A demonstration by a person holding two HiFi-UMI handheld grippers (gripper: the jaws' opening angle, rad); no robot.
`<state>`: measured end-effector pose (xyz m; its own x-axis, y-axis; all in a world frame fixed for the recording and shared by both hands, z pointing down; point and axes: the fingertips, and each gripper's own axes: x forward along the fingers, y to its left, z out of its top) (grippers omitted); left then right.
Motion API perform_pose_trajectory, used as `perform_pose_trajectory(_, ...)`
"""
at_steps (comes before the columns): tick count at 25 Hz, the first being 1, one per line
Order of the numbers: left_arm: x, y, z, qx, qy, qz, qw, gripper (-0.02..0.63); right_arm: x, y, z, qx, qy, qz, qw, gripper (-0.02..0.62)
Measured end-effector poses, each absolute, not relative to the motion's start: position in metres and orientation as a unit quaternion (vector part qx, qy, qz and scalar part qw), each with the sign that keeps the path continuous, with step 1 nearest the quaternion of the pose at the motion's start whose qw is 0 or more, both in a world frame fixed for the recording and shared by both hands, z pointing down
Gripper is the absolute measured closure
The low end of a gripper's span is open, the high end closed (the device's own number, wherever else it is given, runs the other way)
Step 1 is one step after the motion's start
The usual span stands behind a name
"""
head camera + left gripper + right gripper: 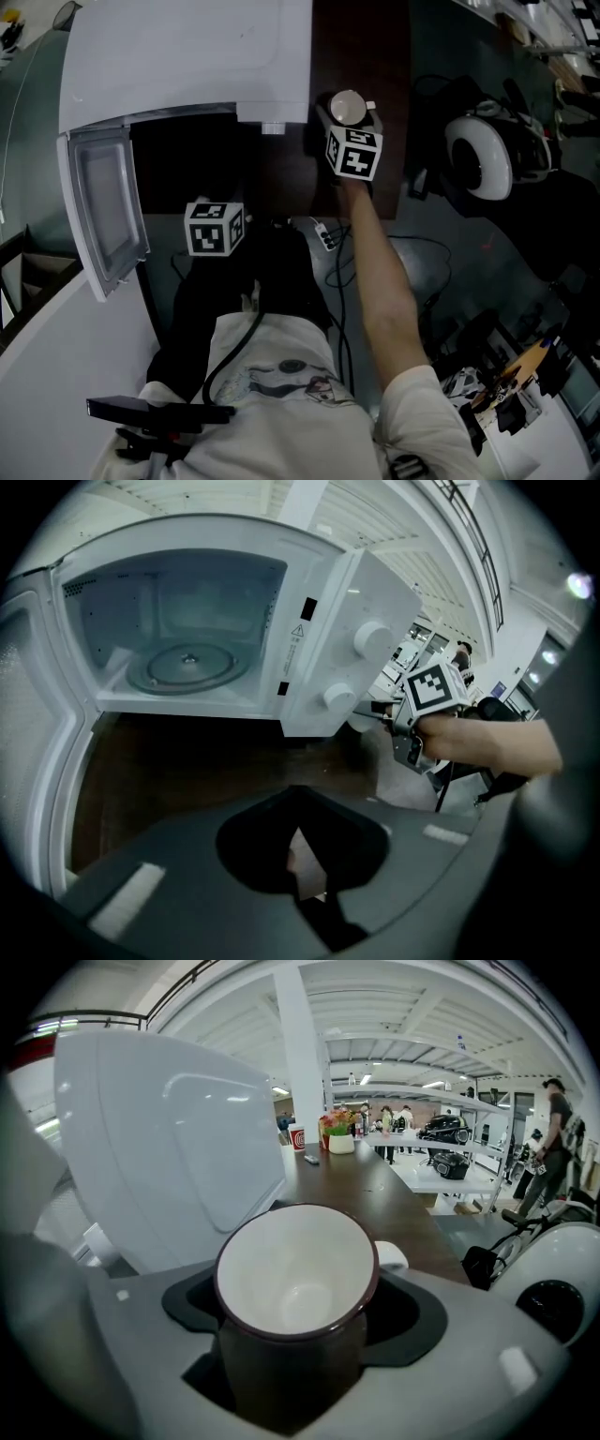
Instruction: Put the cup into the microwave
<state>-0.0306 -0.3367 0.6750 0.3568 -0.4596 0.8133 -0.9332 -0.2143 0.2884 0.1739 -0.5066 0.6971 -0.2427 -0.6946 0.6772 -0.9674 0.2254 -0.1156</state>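
While the microwave door (103,211) hangs wide open at far left, the white microwave (178,56) sits on the dark wood table (366,47). Its glass turntable (187,667) shows inside the cavity, w/ two knobs (372,637) on the front panel to the right of it.

Left gripper (298,841) next, held low in front of the open cavity and pointing at it. Jaws look pinched together, just a sliver of light betw. them, nothing in there.

Moving right, there's the cup (349,106), dark outside, white inside. It's upright on the table just beside the microwave's right side, so not in the oven yet. Right gripper (351,120) is round it: jaws spread wide, one each side, cup sitting deep in the gap, pads not visibly squeezing it. The person's bare arm (380,281) stretches out to that gripper.

Far right, off the table, sits a round white-and-black device (478,155).
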Motion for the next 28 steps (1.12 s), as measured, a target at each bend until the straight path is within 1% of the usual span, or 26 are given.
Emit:
perform_pose_trajectory(15,-0.048,-0.322,0.643,0.733,-0.499,0.257,0.384,0.607,0.148,-0.42,0.64,0.556,-0.754,0.247,0.248,0.181)
perform_pose_trajectory(21,-0.069,-0.313,0.637,0.727,-0.514,0.241,0.385,0.606,0.114,-0.387,0.629,0.536,-0.767,0.248,0.25,0.181)
perform_pose_trajectory(28,-0.099,-0.307,0.636,0.713,-0.538,0.228,0.388,0.607,0.056,-0.372,0.621,0.493,-0.797,0.236,0.258,0.181)
